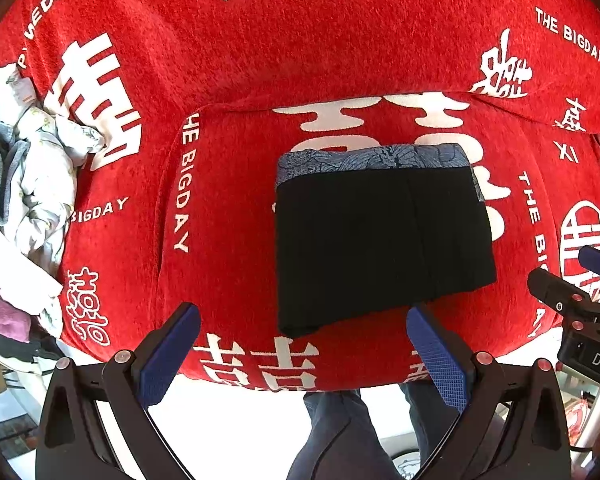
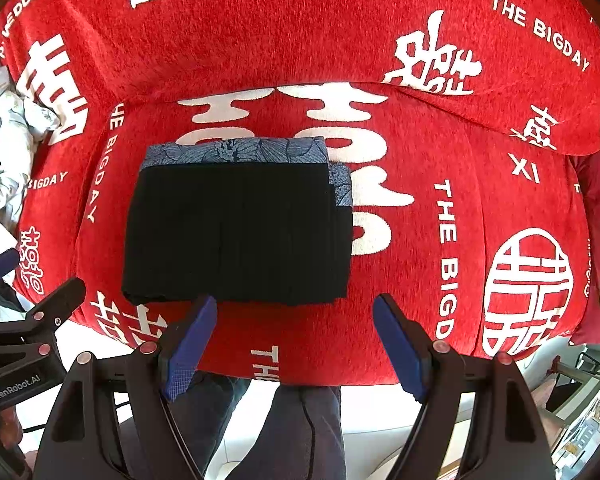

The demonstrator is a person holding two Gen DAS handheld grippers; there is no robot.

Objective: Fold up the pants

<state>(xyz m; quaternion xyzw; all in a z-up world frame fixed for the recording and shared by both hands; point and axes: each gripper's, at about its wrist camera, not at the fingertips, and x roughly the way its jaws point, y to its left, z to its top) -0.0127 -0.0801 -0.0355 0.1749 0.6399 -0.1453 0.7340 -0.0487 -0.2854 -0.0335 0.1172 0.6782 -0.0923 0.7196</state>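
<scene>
Pants (image 1: 380,240): folded into a compact black rectangle, lying flat on the red cover (image 1: 260,60) of the seat, near its front edge.
Band: a blue leaf-patterned strip (image 1: 372,160) shows along the far edge of the pants and a little down their right side.
Left gripper (image 1: 302,356): points down above the seat's front edge; its blue-padded fingers (image 1: 168,356) are spread wide with nothing between them. The right-hand finger tip sits just in front of the pants' near edge in the view; contact cannot be told.
Right gripper (image 2: 296,344): also points down, fingers (image 2: 190,344) released and wide apart, empty; the pants lie beyond the tips, toward the left finger.
Cover: red plush with white characters and the words "THE BIGDAY"; it drapes over the seat and backrest.
Clothes pile (image 1: 32,184): pale and grey crumpled cloth at the seat's left end, well apart from the pants.
Person: legs in dark trousers (image 2: 292,432) stand below the seat's front edge.
</scene>
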